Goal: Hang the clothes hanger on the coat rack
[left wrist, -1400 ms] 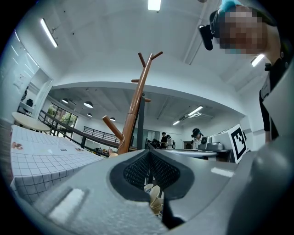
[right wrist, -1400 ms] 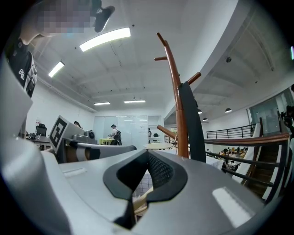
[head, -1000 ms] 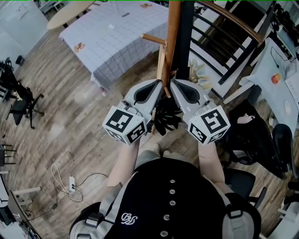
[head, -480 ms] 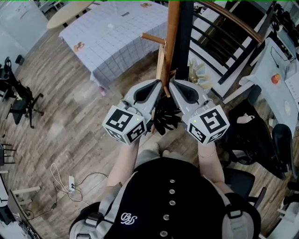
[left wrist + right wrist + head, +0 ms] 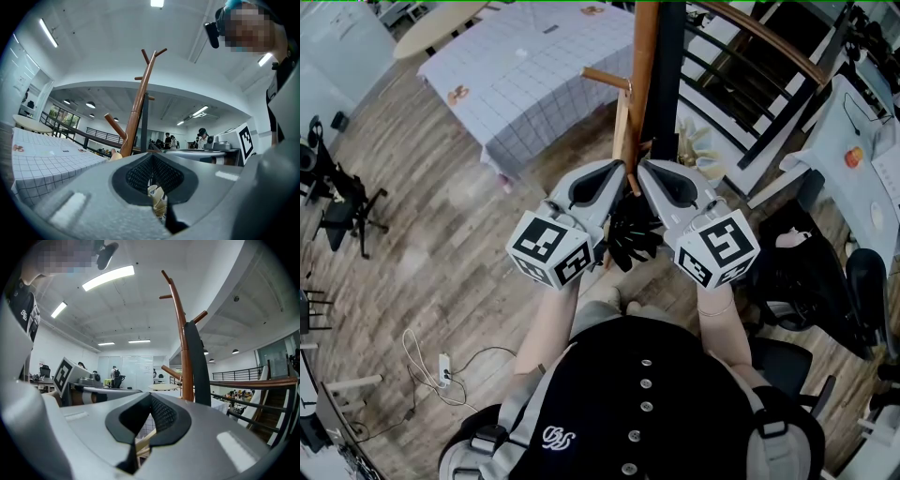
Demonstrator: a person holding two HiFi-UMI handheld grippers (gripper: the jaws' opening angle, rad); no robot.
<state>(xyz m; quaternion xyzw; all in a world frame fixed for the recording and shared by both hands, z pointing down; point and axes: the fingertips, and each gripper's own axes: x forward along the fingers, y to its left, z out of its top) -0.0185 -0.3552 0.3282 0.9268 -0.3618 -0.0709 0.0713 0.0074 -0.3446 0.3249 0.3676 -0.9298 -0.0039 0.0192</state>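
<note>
Grippers are pointing level and side by side in front of the person (image 5: pixel 647 394) in the head view. The left gripper (image 5: pixel 622 169) and the right gripper (image 5: pixel 645 167) are leaning toward each other so that their tips are almost meeting. Both pairs of fingers are lying together. In the left gripper view the two grey shells are closing to a point past the mesh-lined opening with nothing pinched there, and the right gripper view is showing the same closed point. Just beyond the fingertips the coat rack (image 5: pixel 649 56) is rising as a brown wooden pole, and a peg (image 5: pixel 607 77) is sticking out from it above and ahead of the left fingers. The clothes hanger (image 5: pixel 624 127), pale wood seen edge-on, is running from just under that peg down to the left fingertips, between them and the pole. Whether it is touching the fingers, or hooking over the peg, cannot be told. Through the opening of the right gripper a pale wooden bar (image 5: pixel 143 442) is showing below the fingers. Far ahead of the left fingers a table (image 5: pixel 534 75) under a checked cloth is standing. Beyond the right fingers a dark railing (image 5: pixel 750 42) is slanting past a pale fan-shaped object (image 5: pixel 698 141) on the floor.
</note>
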